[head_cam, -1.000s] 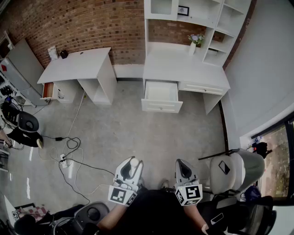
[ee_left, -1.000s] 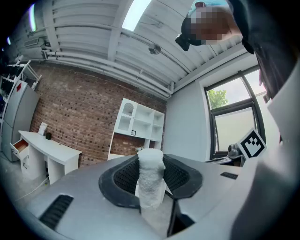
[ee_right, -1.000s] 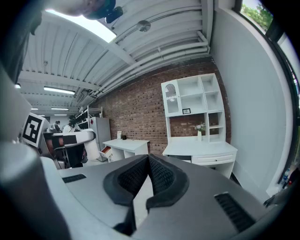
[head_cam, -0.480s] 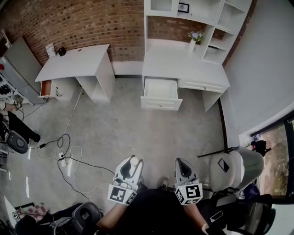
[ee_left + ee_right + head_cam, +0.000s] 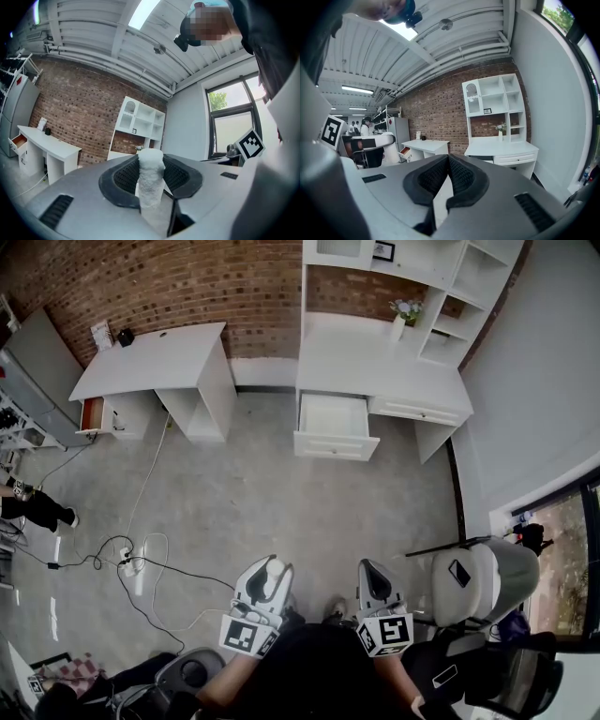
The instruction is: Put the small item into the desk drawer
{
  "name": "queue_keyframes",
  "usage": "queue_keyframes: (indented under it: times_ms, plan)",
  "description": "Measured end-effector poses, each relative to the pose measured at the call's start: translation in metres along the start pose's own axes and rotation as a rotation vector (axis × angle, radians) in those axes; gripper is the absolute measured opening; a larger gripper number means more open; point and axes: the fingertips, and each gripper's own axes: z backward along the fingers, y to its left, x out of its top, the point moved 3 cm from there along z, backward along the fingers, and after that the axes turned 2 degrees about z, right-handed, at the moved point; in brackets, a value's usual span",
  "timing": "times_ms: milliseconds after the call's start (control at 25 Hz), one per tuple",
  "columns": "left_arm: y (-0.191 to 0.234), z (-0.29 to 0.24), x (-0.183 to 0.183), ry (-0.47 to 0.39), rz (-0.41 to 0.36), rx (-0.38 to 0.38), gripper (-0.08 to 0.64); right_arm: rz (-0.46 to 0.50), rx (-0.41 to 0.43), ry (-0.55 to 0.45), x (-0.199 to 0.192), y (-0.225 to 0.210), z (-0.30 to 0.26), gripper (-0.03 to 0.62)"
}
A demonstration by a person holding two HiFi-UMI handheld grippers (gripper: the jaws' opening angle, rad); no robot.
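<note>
A small white rough-surfaced stick (image 5: 151,180) stands upright between the jaws of my left gripper (image 5: 151,164), which is shut on it. In the head view the same white item (image 5: 273,568) shows at the tip of the left gripper (image 5: 268,576), held low, close to my body. My right gripper (image 5: 371,577) hangs beside it, its jaws shut with nothing between them (image 5: 448,161). Far ahead across the floor, the white desk (image 5: 412,381) has its left drawer (image 5: 336,418) pulled open, and the inside looks bare.
A second white desk (image 5: 155,360) stands to the left against the brick wall. Cables and a power strip (image 5: 131,563) lie on the concrete floor at left. A grey office chair (image 5: 478,582) is close on my right. A person's legs (image 5: 36,507) show at the left edge.
Both grippers sit in the same place with the same hold. The view has shifted slightly, and the person at the left edge has moved further left.
</note>
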Motion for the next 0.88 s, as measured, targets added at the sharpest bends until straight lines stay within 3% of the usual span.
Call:
queue_keyframes:
  times_ms: [440,880]
  plan:
    - [0.050,0.012,0.005,0.017,0.015,-0.057,0.144,0.015,-0.045,0.016,0.002,0.041,-0.027,0.012]
    - [0.075,-0.043,-0.007,0.047,0.009,-0.027,0.144,-0.004,-0.020,0.031,-0.004,0.002,-0.085,0.012]
